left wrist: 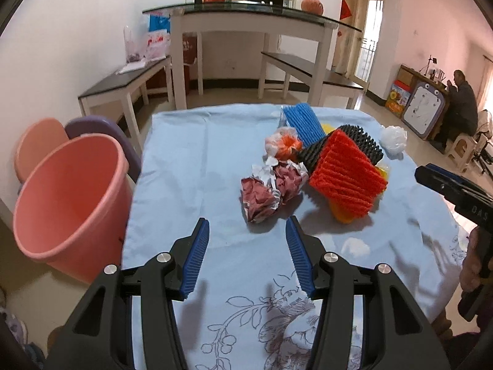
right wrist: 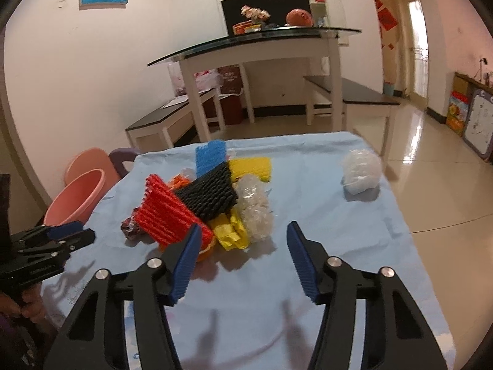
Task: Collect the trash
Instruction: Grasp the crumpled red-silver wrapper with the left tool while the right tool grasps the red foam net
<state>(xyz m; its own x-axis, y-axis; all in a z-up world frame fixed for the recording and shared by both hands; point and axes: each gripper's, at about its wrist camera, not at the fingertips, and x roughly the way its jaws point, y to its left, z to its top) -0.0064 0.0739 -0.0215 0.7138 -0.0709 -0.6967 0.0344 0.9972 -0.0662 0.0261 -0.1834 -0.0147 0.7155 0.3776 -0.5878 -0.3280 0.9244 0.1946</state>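
Item 1. Left gripper: blue ribbed pads spread wide, nothing held between them; it was held low over the pale blue floral tablecloth.

Item 2. Right gripper: jaws likewise parted and empty, poised just short of the trash heap.

Item 3. Crumpled maroon-and-white paper wads: lodged just ahead of the left gripper, slightly to its right, nearest of all items.

Item 4. Red ribbed foam fruit net, black foam net, blue foam net and an orange-and-clear plastic wrapper: stacked and overlapping farther ahead and to the right of the left gripper.

Item 5. Yellow crumpled plastic bag and clear crumpled plastic film: found directly ahead of the right gripper, between its fingers' line of reach.

Item 6. White crumpled plastic ball: set well apart, ahead and to the right of the right gripper.

Item 7. Pink plastic bucket: stood off the table edge, left of the left gripper; apparently empty where its interior could be seen.

Step judged: collection barely begun, first pick being lined up. Next move judged to require the left gripper to be advanced over the paper wads, closed on one, then carried left to the bucket.
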